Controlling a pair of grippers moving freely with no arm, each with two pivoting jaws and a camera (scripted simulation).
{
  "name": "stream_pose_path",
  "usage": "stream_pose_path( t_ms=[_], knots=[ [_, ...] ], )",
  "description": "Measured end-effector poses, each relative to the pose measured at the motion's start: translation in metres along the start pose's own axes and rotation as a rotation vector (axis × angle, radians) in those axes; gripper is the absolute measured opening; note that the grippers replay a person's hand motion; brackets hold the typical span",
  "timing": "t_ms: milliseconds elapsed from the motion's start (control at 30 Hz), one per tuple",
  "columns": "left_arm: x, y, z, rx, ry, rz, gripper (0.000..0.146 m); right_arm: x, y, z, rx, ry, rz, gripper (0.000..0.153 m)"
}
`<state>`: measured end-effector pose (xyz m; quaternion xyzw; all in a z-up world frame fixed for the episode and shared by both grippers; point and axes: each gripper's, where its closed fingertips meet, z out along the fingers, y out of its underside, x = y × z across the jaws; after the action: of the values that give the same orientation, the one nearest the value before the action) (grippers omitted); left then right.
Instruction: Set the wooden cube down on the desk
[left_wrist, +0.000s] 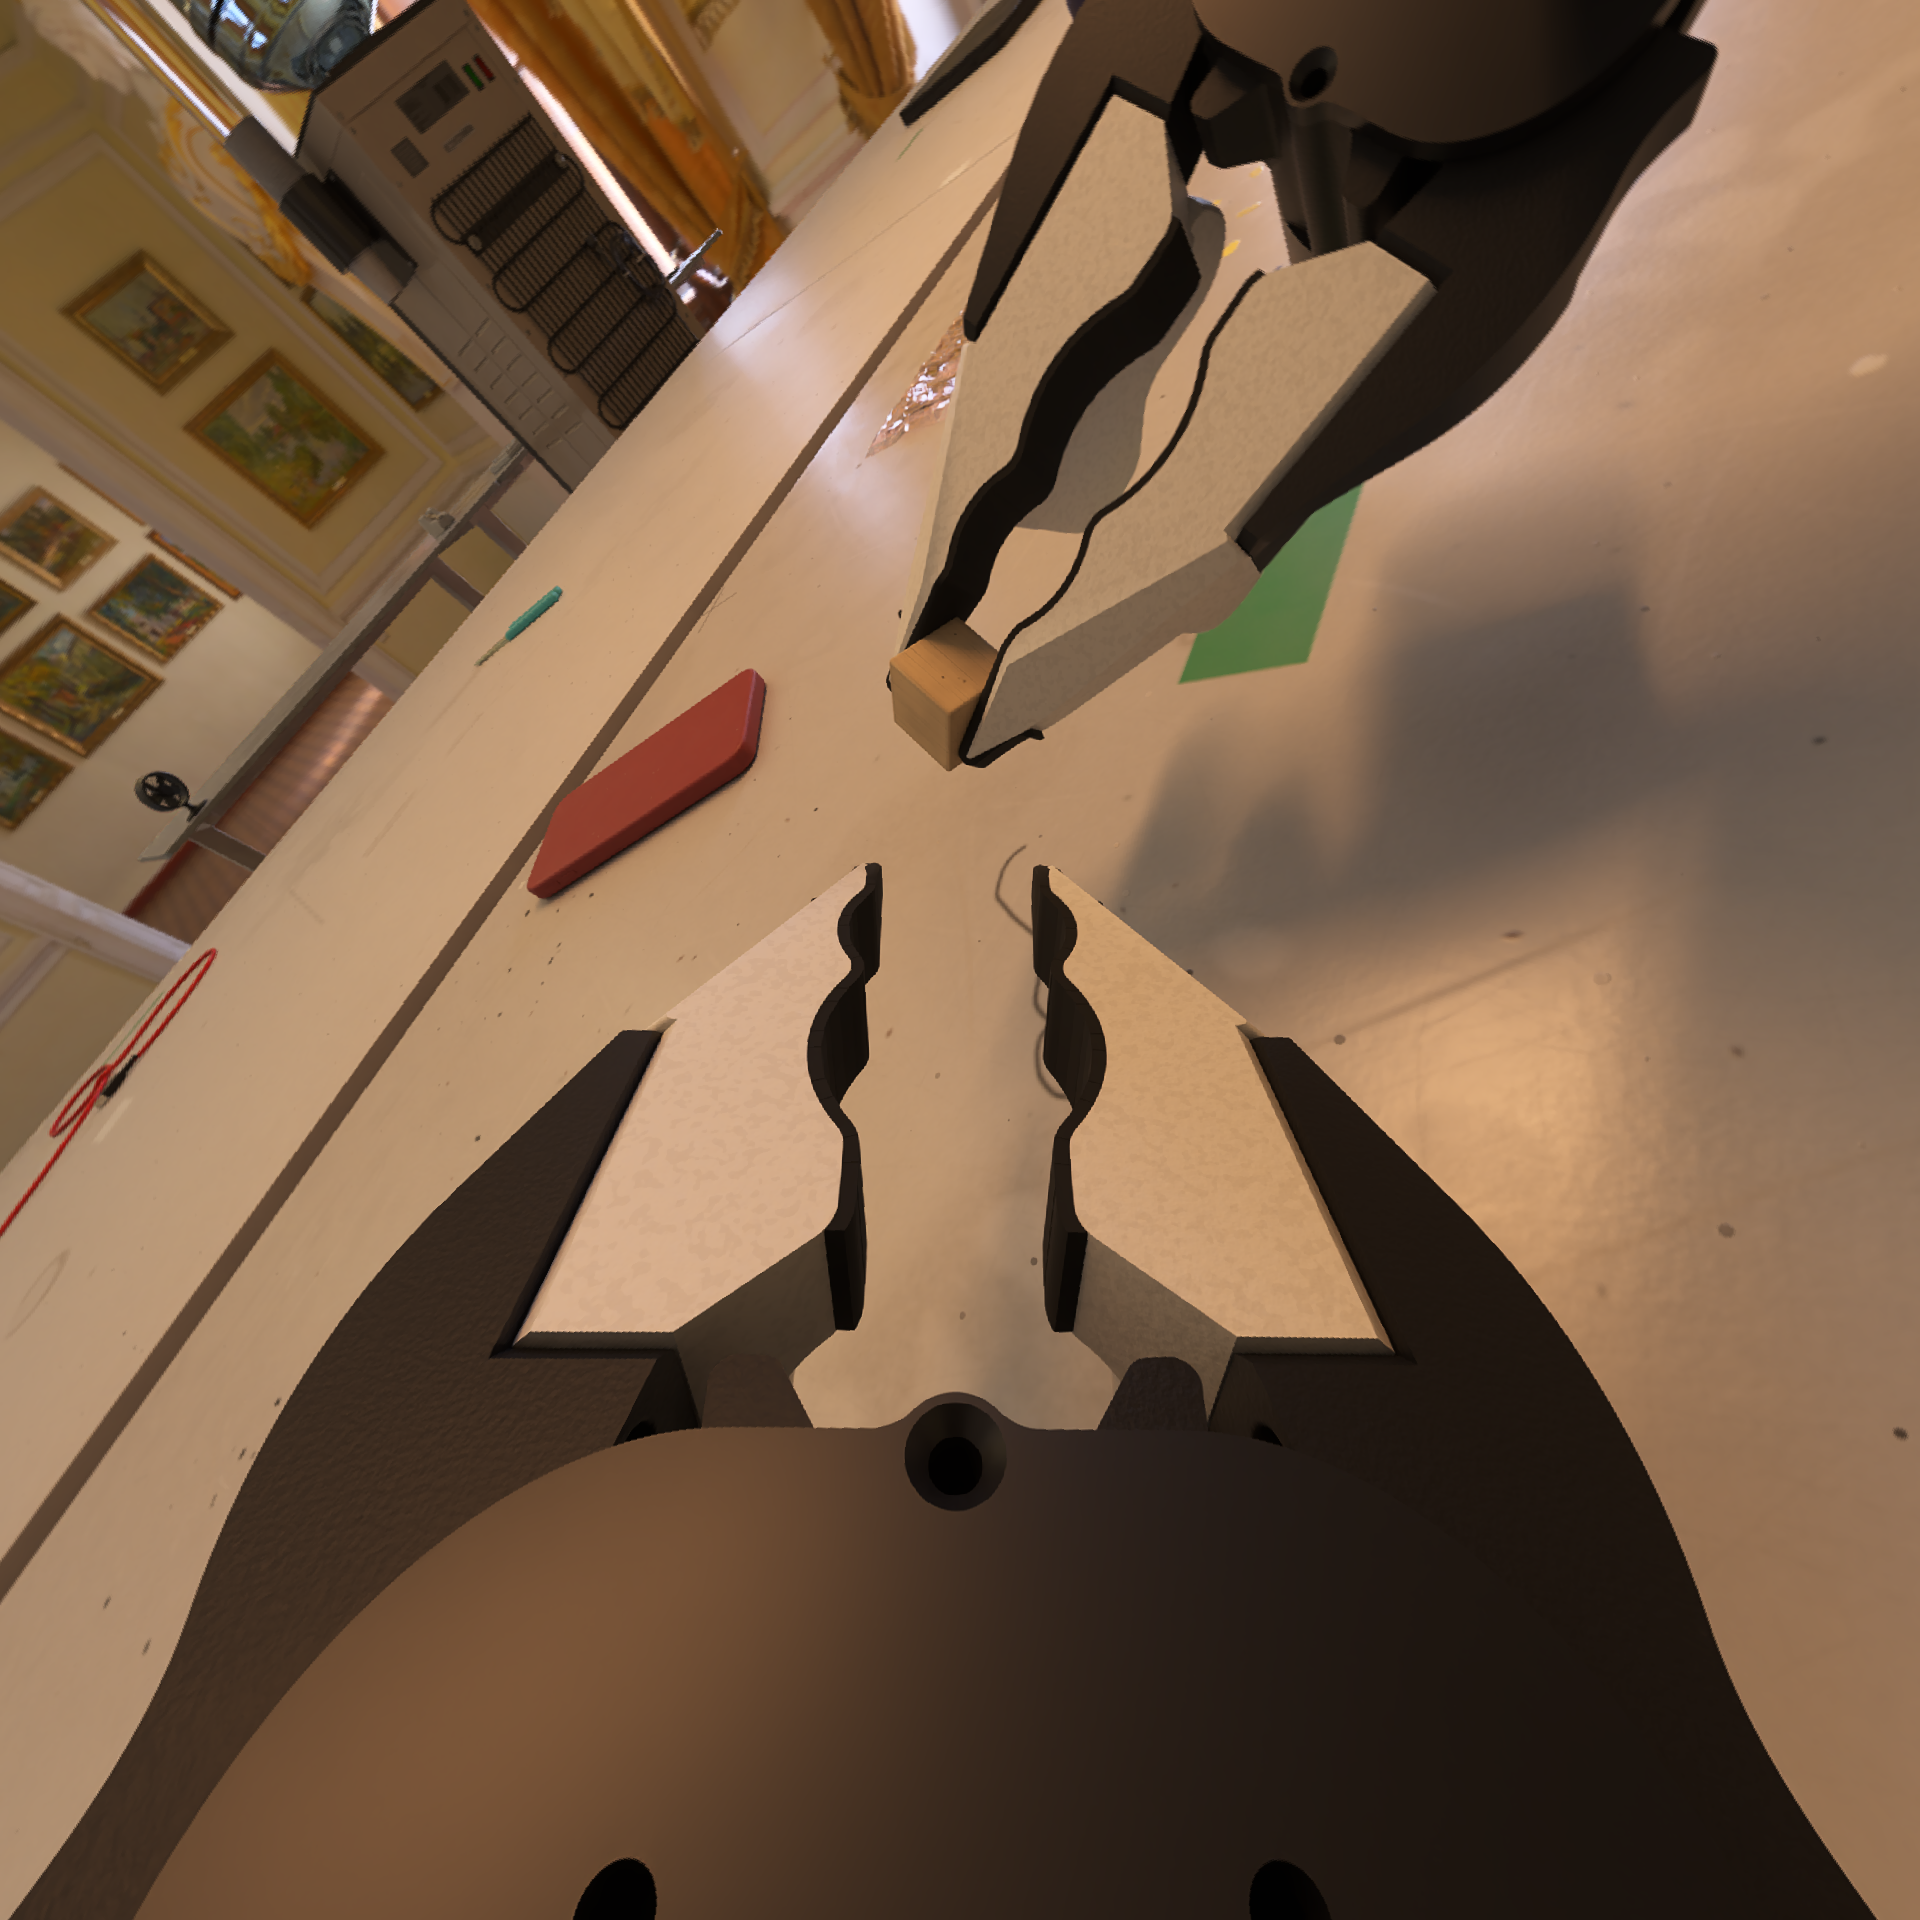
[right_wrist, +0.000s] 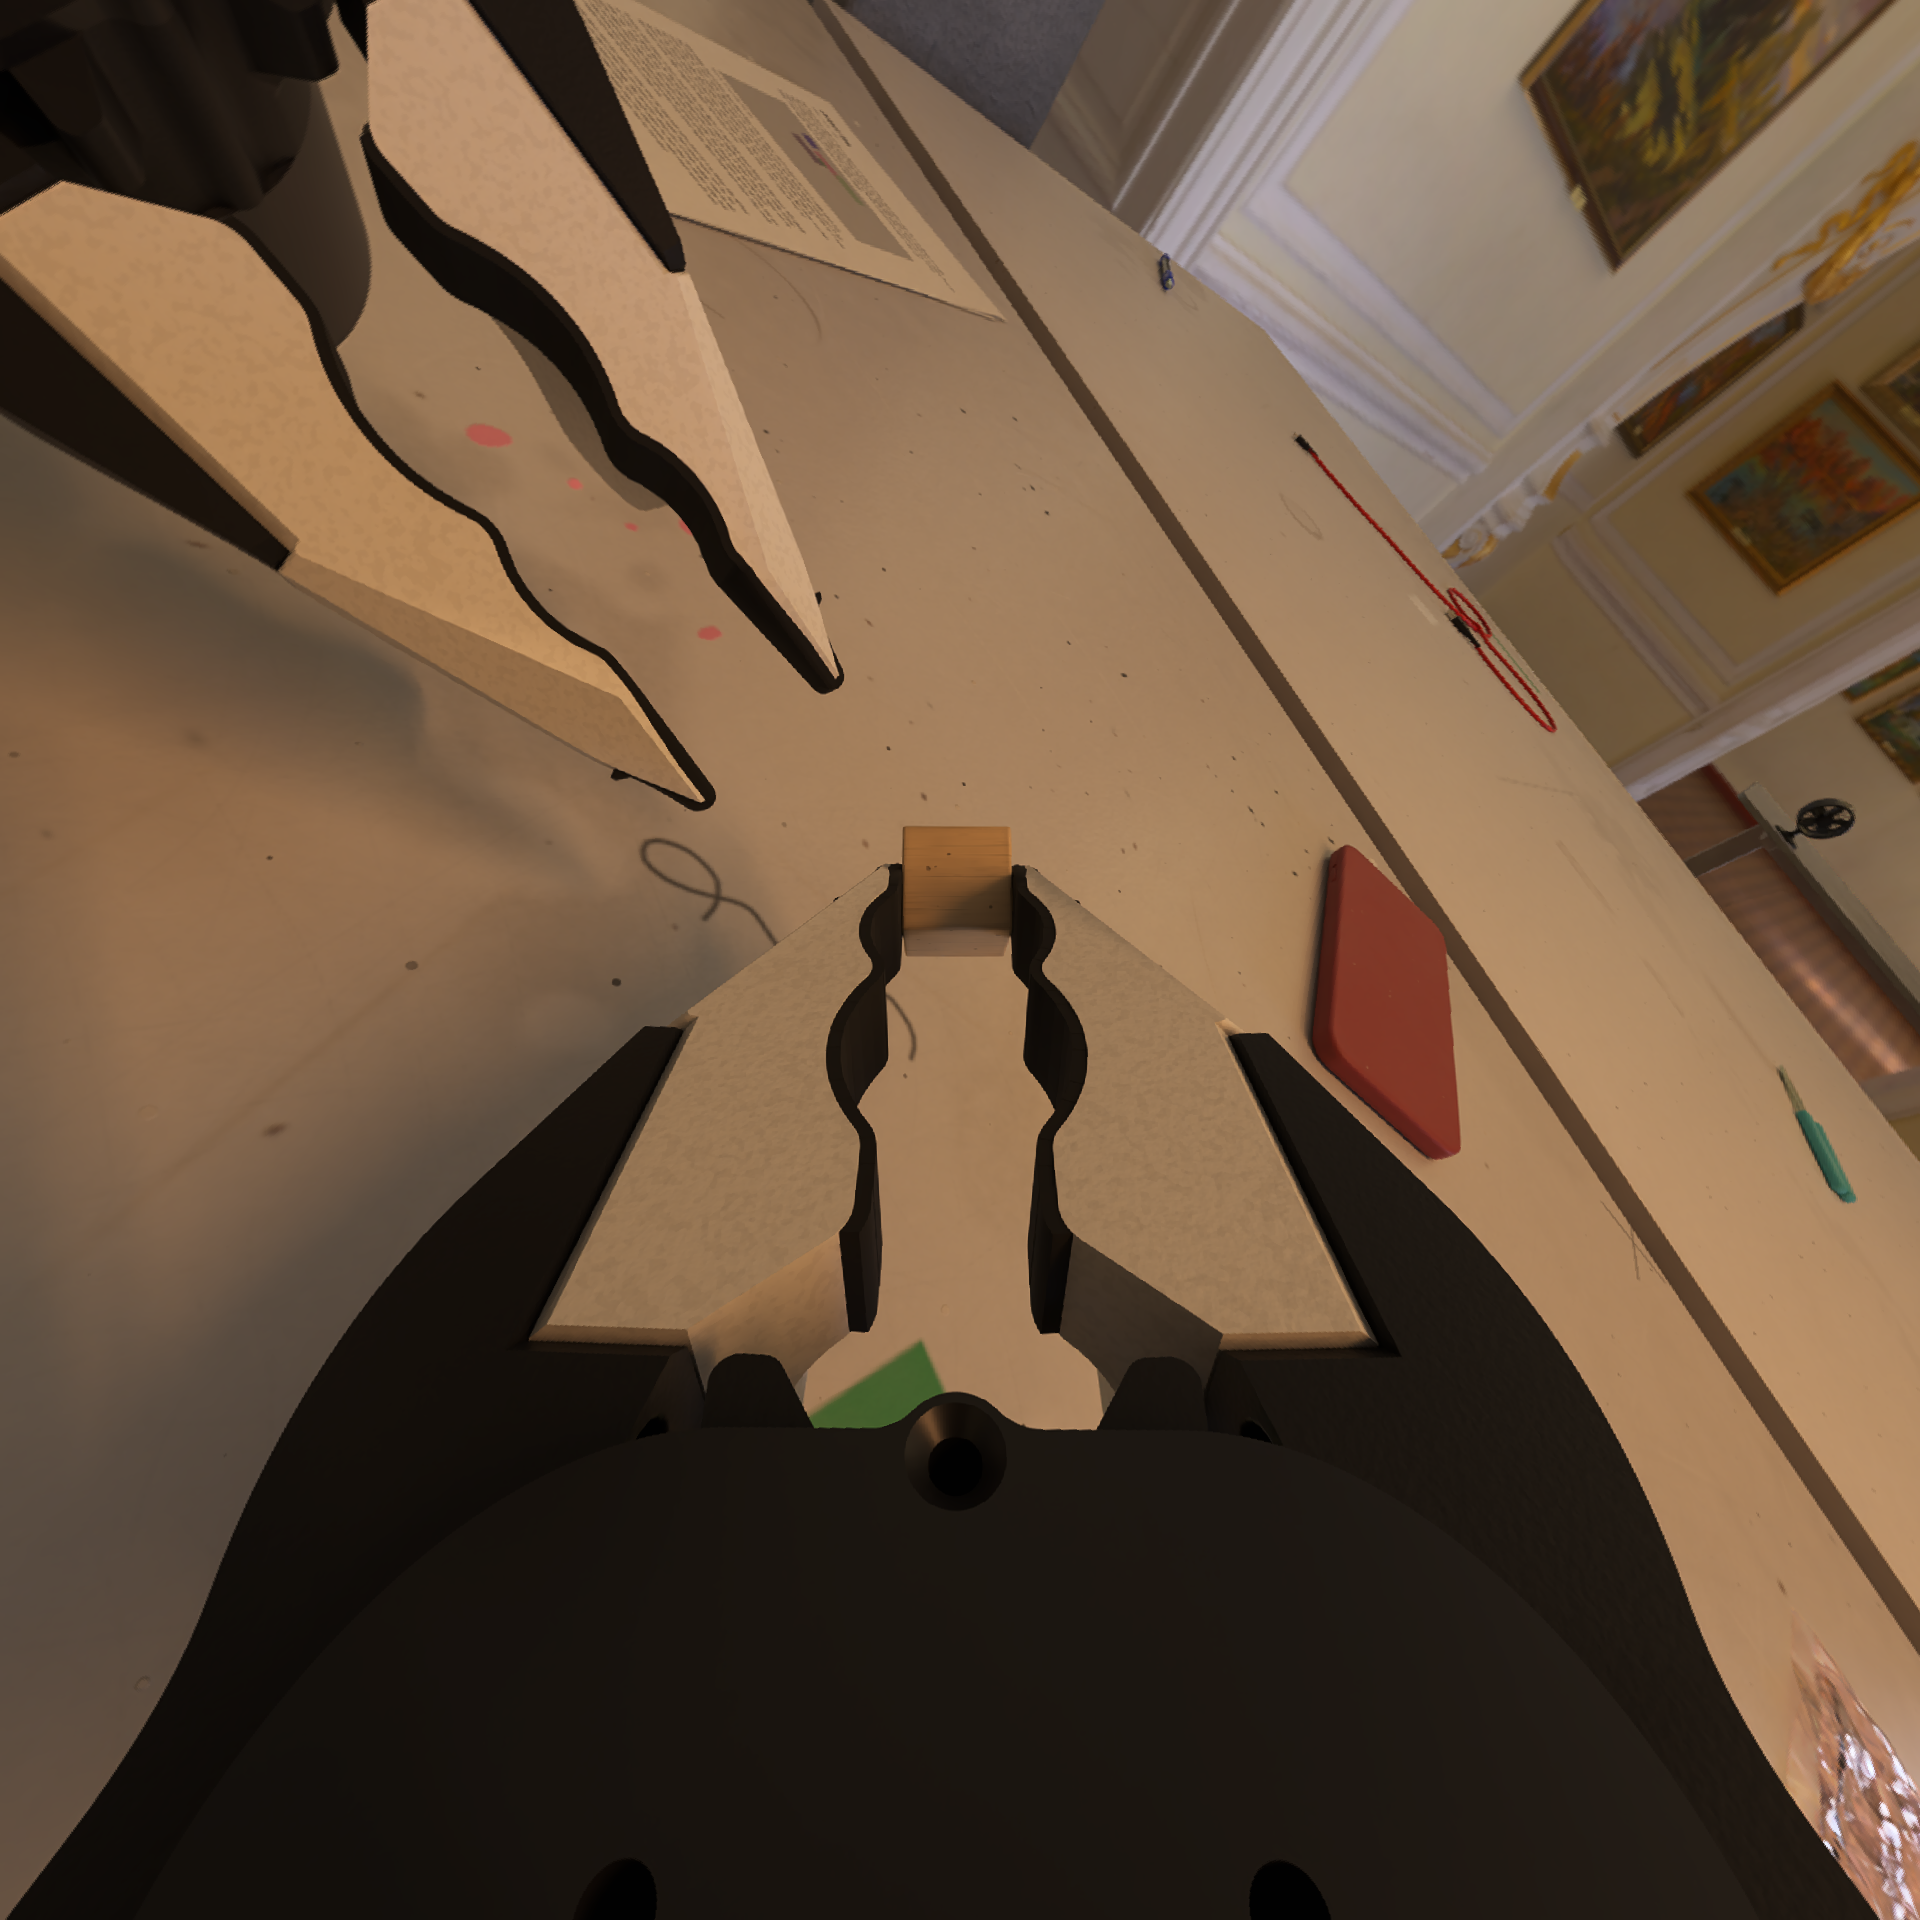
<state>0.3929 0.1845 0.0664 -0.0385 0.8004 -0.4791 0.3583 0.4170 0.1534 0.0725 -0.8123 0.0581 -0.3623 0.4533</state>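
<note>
The small wooden cube (right_wrist: 956, 883) sits between the fingertips of my right gripper (right_wrist: 956, 881), which is shut on it. In the left wrist view the right gripper (left_wrist: 954, 694) comes down from the upper right, holding the cube (left_wrist: 935, 691) low over the beige desk (left_wrist: 1455, 1091). I cannot tell whether the cube touches the desk. My left gripper (left_wrist: 956, 878) is open and empty, a short way in front of the cube and pointing at it. It also shows in the right wrist view (right_wrist: 764, 738) at the upper left, jaws apart.
A flat red pad (left_wrist: 655, 784) lies left of the cube; it also shows in the right wrist view (right_wrist: 1387, 1003). A green sheet (left_wrist: 1278, 592) lies behind the right gripper. A printed page (right_wrist: 790, 156), a teal pen (right_wrist: 1818, 1138) and a red cable (right_wrist: 1455, 603) lie farther off.
</note>
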Motion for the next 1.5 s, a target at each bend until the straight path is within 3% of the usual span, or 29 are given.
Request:
stream_pose_path(
  t_ms=[400, 567, 733, 933, 1033, 1167, 1500],
  knots=[
    [-0.005, -0.007, 0.001, 0.002, -0.046, -0.130, 0.025, 0.003, -0.005, 0.002, 0.012, 0.076, 0.062, 0.020],
    [-0.010, -0.008, -0.001, 0.017, -0.094, -0.111, 0.021, 0.010, -0.010, -0.003, 0.031, 0.144, -0.019, 0.020],
    [-0.023, -0.005, -0.004, 0.019, -0.163, -0.117, 0.023, 0.059, 0.004, -0.026, -0.006, 0.377, -0.116, 0.020],
    [-0.035, 0.001, -0.007, 0.022, -0.182, -0.217, 0.024, 0.127, 0.048, -0.069, -0.084, 0.652, -0.042, 0.020],
    [-0.037, 0.004, -0.006, 0.021, -0.174, -0.251, 0.026, 0.144, 0.072, -0.082, -0.099, 0.725, 0.065, 0.020],
    [-0.038, 0.006, -0.006, 0.023, -0.180, -0.259, 0.026, 0.149, 0.095, -0.081, -0.098, 0.720, 0.223, 0.020],
    [-0.041, 0.007, -0.007, 0.034, -0.188, -0.283, 0.026, 0.152, 0.102, -0.082, -0.090, 0.719, 0.260, 0.020]
  ],
)
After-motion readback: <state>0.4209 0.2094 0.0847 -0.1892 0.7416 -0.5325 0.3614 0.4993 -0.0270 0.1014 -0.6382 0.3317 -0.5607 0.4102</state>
